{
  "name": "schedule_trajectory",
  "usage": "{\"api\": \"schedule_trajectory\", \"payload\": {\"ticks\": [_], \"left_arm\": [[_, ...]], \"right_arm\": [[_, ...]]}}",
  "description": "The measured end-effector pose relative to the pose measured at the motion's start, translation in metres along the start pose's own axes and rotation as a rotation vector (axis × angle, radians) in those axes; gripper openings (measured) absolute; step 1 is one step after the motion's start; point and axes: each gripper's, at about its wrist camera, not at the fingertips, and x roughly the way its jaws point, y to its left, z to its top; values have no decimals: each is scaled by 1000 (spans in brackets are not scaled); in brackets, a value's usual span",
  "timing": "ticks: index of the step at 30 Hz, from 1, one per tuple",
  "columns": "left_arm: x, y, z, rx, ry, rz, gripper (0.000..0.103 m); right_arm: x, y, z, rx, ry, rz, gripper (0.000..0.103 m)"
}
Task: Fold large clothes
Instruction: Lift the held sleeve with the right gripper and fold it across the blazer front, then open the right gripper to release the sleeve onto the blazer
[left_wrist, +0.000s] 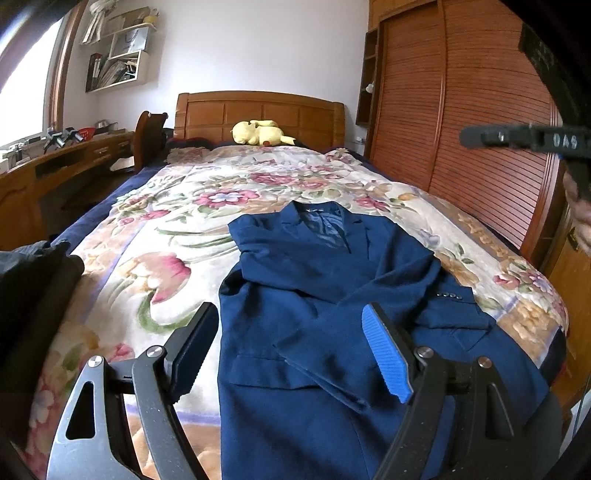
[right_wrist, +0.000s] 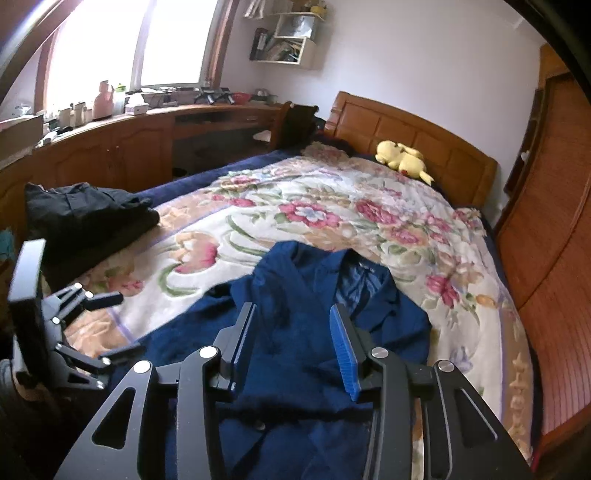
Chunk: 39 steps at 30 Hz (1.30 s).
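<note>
A navy blue suit jacket (left_wrist: 314, 277) lies face up on the floral blanket (left_wrist: 177, 221), collar toward the headboard, with both sleeves crossed over its front. My left gripper (left_wrist: 291, 350) hovers over the jacket's lower left part, jaws wide apart with nothing between them. In the right wrist view the jacket (right_wrist: 314, 295) spreads under my right gripper (right_wrist: 291, 343), whose jaws stand apart above the cloth without pressing on it. The left gripper (right_wrist: 129, 323) shows at the left edge, open. One black finger (left_wrist: 517, 137) of the right gripper juts in at the upper right of the left wrist view.
A pile of black clothes (right_wrist: 85, 214) sits at the bed's left side near the foot. A yellow plush toy (right_wrist: 402, 158) lies by the wooden headboard (right_wrist: 424, 133). A slatted wooden wardrobe (left_wrist: 461, 110) lines the right, and a cluttered desk (right_wrist: 110, 147) runs under the window.
</note>
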Motion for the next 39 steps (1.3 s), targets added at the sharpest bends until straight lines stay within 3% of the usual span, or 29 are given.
{"api": "schedule_trajectory", "payload": {"ticks": [12, 24, 35, 38, 39], "left_arm": [[-6, 22, -13, 9, 22, 59, 81], [-22, 71, -23, -78, 24, 111, 81], [-27, 84, -29, -79, 28, 123, 81], [-26, 85, -30, -74, 32, 121, 81], [-26, 85, -30, -73, 33, 120, 81]], "right_arm": [[105, 5, -31, 96, 137, 70, 42], [205, 76, -41, 148, 236, 273, 42], [287, 98, -50, 197, 335, 287, 42], [288, 102, -50, 154, 312, 288, 23], [286, 101, -50, 147, 302, 281, 11]]}}
